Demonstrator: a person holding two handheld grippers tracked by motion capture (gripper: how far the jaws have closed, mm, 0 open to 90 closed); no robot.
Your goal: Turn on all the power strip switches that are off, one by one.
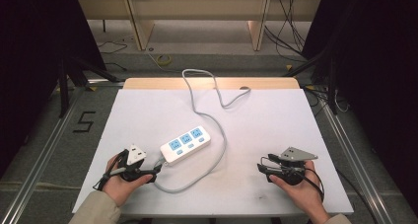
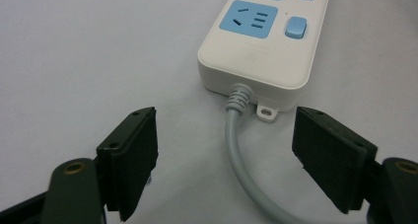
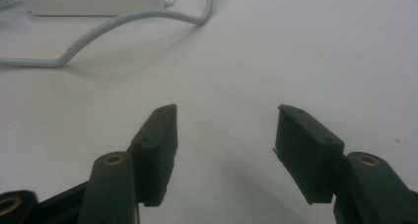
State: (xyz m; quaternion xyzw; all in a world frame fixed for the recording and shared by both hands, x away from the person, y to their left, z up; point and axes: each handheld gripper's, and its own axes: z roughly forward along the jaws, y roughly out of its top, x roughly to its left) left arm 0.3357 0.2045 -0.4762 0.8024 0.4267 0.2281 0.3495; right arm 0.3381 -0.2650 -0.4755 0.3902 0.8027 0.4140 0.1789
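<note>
Both hands rest at the near edge of the white desk [image 1: 276, 135]. Left claw [image 2: 224, 150] is spread wide, its jaws on either side of the grey cable [image 2: 235, 140], not touching it, just before the power strip [image 2: 266, 41]. Right claw [image 3: 224, 145] is spread over bare desk, well apart from the strip.

I am working over a white board [image 1: 148, 115] lying on a wooden table [image 1: 148, 83]. Beyond it, a grey floor [image 1: 207, 61] is showing, with loose cables [image 1: 113, 46], a yellow coil [image 1: 164, 59] and pale wooden panels [image 1: 197, 7]. A black "5" [image 1: 85, 121] is sitting at my left.
</note>
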